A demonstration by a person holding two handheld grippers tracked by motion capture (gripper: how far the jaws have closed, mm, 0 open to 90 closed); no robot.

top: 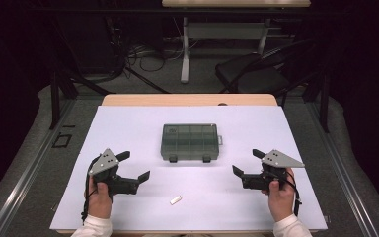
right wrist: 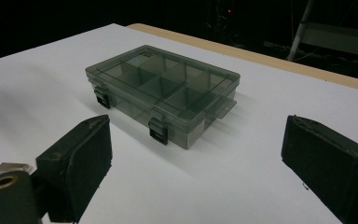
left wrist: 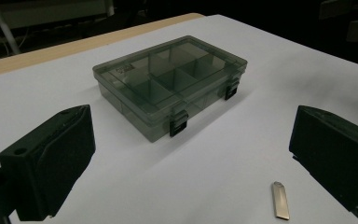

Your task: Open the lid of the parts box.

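Observation:
A smoky grey transparent compartment box (top: 190,142) (left wrist: 172,83) (right wrist: 163,92) lies closed in the middle of the white mat, its two black latches facing the person. A small flat metal piece (top: 176,200) (left wrist: 280,206) (right wrist: 13,166) lies on the mat nearer the person, between the hands. My left gripper (top: 133,166) (left wrist: 191,163) rests at the mat's front left, open, with nothing between its jaws. My right gripper (top: 246,162) (right wrist: 205,168) rests at the front right, also open and holding nothing. Both grippers point inward toward the box and stand apart from it.
The white mat (top: 128,123) covers a wooden table (top: 187,99) whose far edge shows beyond it. Behind the table stand a black chair (top: 251,71), a desk frame (top: 187,44) and cables on the floor. Bare mat surrounds the box on all sides.

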